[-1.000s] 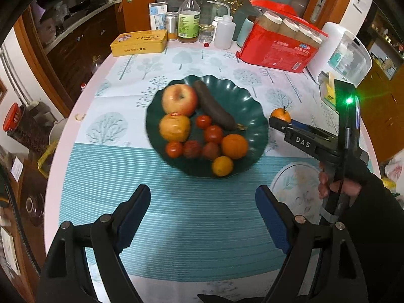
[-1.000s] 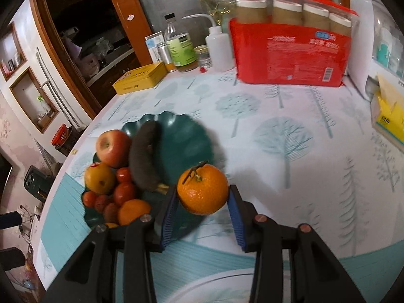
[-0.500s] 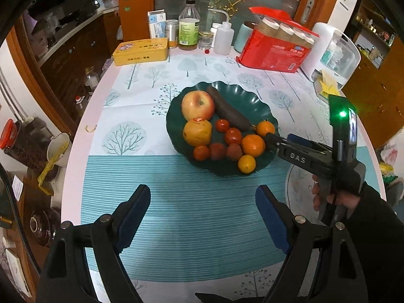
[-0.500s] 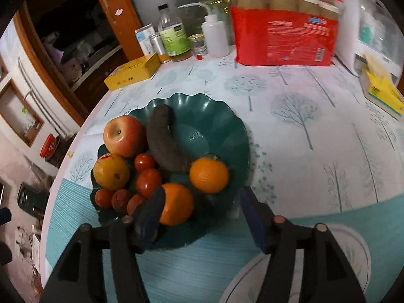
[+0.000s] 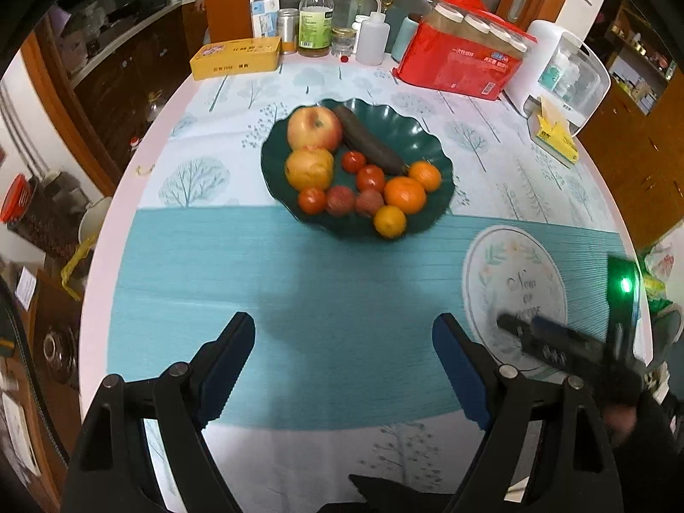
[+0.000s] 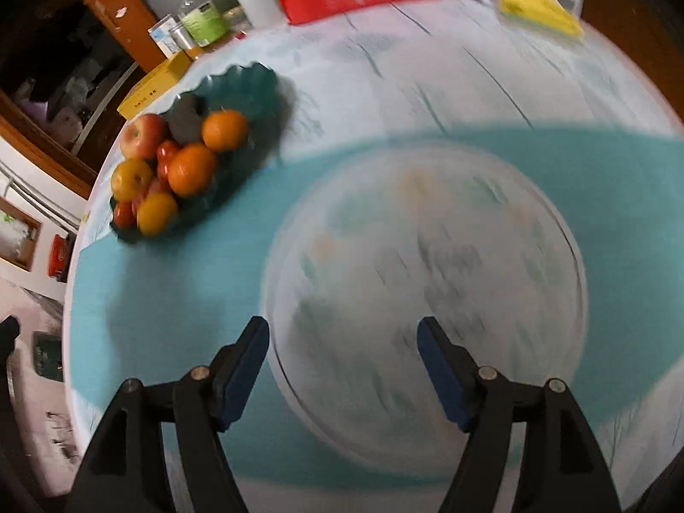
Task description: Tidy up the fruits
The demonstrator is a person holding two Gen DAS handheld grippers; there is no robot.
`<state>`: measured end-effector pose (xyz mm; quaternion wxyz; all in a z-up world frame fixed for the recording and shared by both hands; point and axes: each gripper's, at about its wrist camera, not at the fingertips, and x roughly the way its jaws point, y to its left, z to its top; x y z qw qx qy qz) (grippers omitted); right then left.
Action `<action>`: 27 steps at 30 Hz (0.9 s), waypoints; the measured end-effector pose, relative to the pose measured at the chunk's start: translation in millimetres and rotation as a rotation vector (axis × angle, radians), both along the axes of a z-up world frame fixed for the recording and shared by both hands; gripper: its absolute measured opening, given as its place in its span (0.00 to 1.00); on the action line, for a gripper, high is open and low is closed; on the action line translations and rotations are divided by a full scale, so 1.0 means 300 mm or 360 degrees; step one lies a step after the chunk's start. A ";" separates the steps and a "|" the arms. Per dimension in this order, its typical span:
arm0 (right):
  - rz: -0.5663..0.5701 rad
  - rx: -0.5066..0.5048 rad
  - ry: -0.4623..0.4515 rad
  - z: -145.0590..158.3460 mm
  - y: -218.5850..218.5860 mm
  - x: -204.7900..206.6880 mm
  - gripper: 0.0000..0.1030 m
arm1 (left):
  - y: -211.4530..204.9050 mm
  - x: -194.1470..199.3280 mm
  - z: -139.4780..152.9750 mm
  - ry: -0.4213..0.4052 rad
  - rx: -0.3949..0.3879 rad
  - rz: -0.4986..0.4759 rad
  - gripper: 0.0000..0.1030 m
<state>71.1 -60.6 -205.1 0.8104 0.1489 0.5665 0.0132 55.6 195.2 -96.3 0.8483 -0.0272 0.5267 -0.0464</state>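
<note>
Green scalloped plate (image 5: 436, 149) sits mid-bench (image 5: 299, 290) and serves as the landmark. On it: apple (image 5: 314, 128), dark elongated fruit (image 5: 372, 145), yellow fruit (image 5: 308, 167), small red tomatoes (image 5: 370, 178), three oranges, the nearest (image 5: 389, 221) at the near rim. White round plate (image 5: 513, 282) lies near and right of the green plate, bare. Left hand-held gripper (image 5: 342, 363) wide open, holding nothing, over teal cloth. Right hand-held gripper (image 6: 342, 363) over the white plate, jaws opening, nothing between them; view blurred.
</note>
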 end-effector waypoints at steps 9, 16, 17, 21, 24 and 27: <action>0.0159 -0.0029 0.0055 0.103 -0.209 -0.279 0.76 | -0.315 -0.174 0.012 -0.0001 -0.0038 0.0027 0.82; 0.0265 -0.0116 -0.0001 0.263 -0.372 -0.414 0.78 | -0.566 -0.295 0.112 -0.0102 -0.0022 -0.0044 0.84; 0.0258 -0.0094 0.0004 0.293 -0.400 -0.426 0.78 | -0.593 -0.305 0.135 -0.0127 -0.0010 -0.0058 0.84; 0.0244 -0.0067 -0.0031 0.394 -0.461 -0.458 0.78 | -0.661 -0.340 0.227 -0.0217 0.0045 -0.0083 0.84; 0.0236 -0.0035 -0.0083 0.470 -0.479 -0.483 0.79 | -0.691 -0.361 0.298 -0.0272 0.0050 -0.0095 0.87; 0.0229 0.0012 -0.0122 0.531 -0.482 -0.510 0.79 | -0.715 -0.388 0.356 -0.0342 0.0103 -0.0083 0.89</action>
